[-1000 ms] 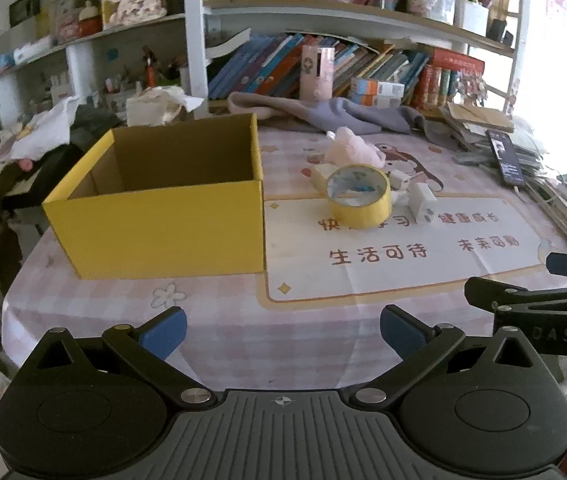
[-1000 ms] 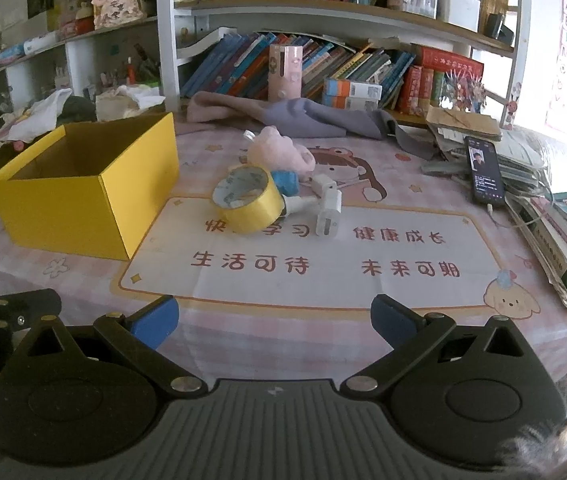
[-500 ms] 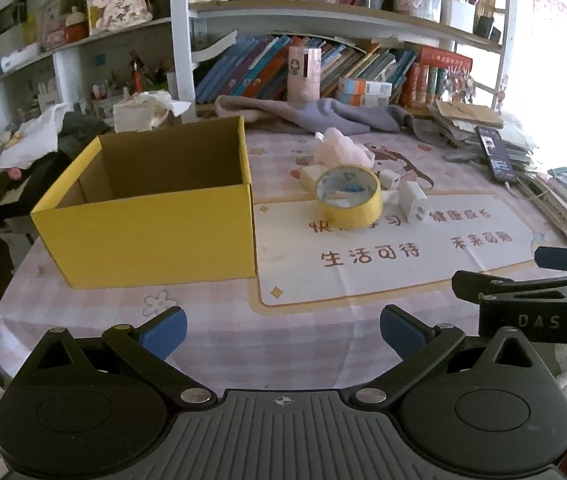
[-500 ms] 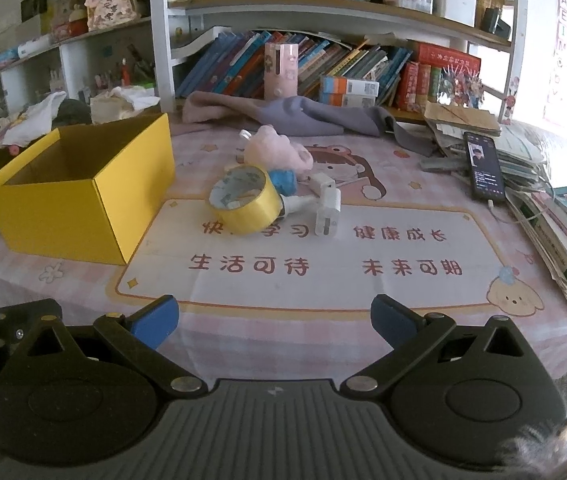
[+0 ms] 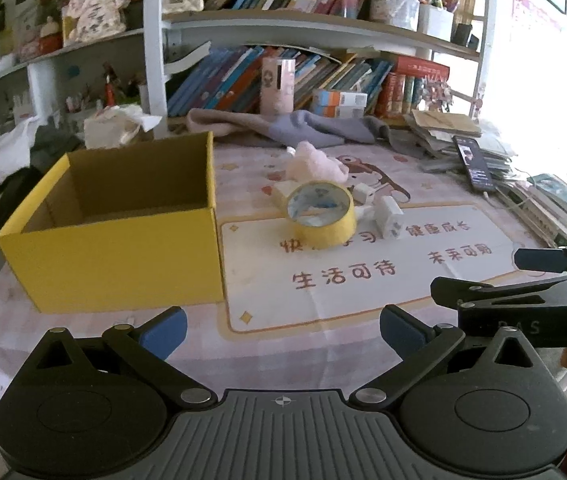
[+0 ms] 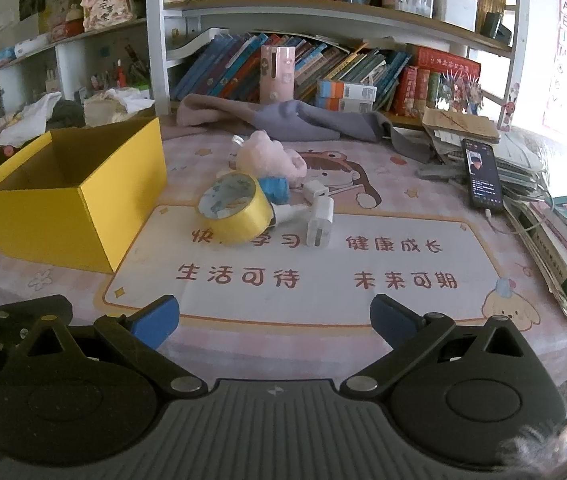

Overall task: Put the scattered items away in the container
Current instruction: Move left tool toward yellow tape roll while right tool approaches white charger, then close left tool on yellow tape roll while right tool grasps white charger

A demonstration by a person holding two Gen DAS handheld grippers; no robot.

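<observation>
Tape sits near the middle of the table: a yellow tape roll (image 6: pixel 235 212) lying tilted, its open core facing up and toward the cameras, leaning on the small things behind it. Just to its right lies a white charger block (image 6: pixel 319 222), its long axis running away from the right wrist camera toward the shelf; a second, smaller white plug (image 6: pixel 314 190) lies just behind it. A blue lump (image 6: pixel 275 189) touches the roll's far side, and a pink plush toy (image 6: pixel 269 156) lies behind that. All of these rest on the pink printed tablecloth (image 6: pixel 363 308).

The yellow cardboard box (image 5: pixel 123 256) stands upright to the left of the cluster, open at the top, near the roll but not touching it; no item shows inside.

The left gripper (image 5: pixel 281 330) hovers at the near table edge with its fingers spread wide, holding nothing. The right gripper (image 6: pixel 275 316) is likewise wide apart and has hold of nothing, pointing across the mat toward the roll. A phone (image 6: pixel 481 178) lies on stacked books at the right.
</observation>
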